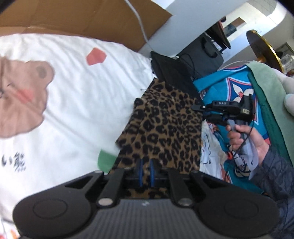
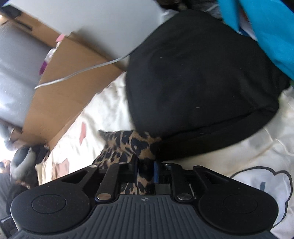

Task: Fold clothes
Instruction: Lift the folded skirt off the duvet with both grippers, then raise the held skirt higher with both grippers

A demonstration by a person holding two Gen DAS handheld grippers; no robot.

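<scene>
We see a white bear-print sheet [image 1: 77, 95] covering the bed, w/ a black garment [image 2: 202, 77] lying on it next to a brown cardboard box [image 1: 88, 16]. The leopard-print garment [image 1: 161, 128] lies across the sheet, partly lifted. Left claw [image 1: 146, 172] and right claw [image 2: 146, 171] are each closed tight on an edge of that cloth, approx. no gap.
</scene>
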